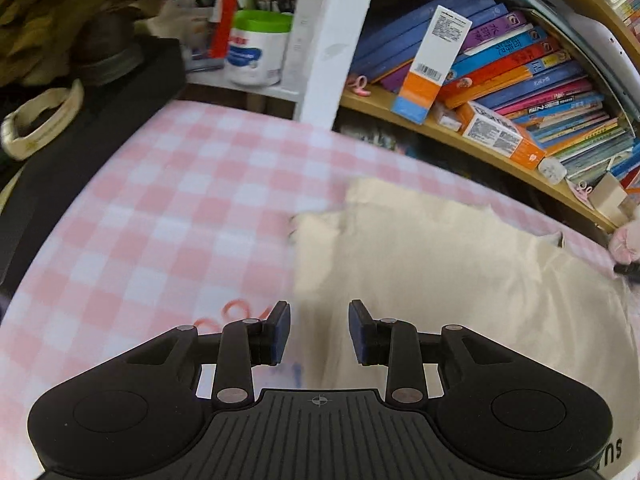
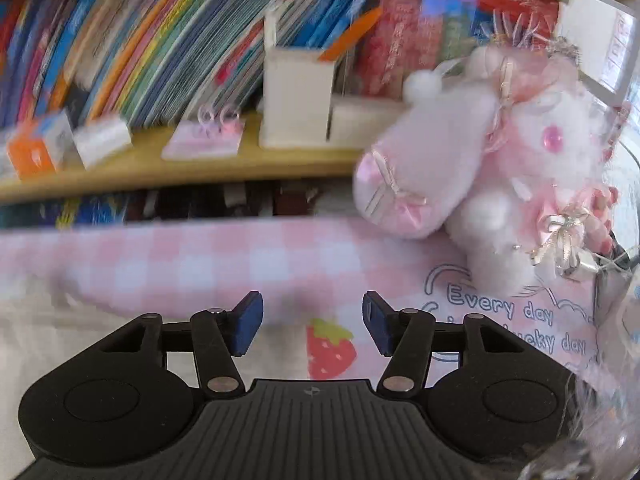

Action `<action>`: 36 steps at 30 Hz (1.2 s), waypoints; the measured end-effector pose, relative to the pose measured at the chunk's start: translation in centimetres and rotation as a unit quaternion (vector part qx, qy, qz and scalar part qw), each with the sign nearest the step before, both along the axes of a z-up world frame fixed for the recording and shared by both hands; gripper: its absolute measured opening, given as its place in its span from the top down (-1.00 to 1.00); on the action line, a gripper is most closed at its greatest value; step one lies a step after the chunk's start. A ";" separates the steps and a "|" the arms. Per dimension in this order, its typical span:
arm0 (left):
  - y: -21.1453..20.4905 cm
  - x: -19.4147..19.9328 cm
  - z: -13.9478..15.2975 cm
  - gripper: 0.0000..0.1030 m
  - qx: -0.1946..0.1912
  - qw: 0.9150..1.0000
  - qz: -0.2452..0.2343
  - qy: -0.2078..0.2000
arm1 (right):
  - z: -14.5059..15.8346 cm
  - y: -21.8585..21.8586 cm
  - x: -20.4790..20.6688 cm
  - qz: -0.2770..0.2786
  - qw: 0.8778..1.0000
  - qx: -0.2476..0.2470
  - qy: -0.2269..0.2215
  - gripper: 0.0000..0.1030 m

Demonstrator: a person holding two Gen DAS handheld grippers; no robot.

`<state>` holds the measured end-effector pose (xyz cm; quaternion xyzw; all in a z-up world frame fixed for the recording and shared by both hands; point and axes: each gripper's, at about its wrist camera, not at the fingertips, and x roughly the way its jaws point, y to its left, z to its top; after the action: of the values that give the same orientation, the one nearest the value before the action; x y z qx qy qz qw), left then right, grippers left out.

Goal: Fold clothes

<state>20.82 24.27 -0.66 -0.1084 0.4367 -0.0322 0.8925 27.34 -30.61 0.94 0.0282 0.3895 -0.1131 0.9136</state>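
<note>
Both grippers empty above the pink checked cloth [image 1: 160, 216].
The left gripper [image 1: 319, 330] gapes over a cream garment [image 1: 460, 280]; the right gripper [image 2: 313, 324] spreads wider near a pink plush toy [image 2: 480, 152].

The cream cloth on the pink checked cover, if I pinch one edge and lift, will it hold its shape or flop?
The cream cloth will probably flop: it lies flat with soft wrinkles and a ragged edge. It looks thin, so likely light. It may slide on the checked cover.
</note>
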 end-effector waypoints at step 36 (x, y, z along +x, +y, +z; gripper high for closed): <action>2.3 -13.1 0.3 0.98 -0.058 0.998 -0.004 -0.010 | 3.3 12.0 -17.5 0.121 0.989 0.083 0.006 -0.16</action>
<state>7.75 26.60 -0.40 -0.1581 0.4261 -0.0626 0.8886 9.84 -18.65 4.27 0.0557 0.4039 0.0310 0.9126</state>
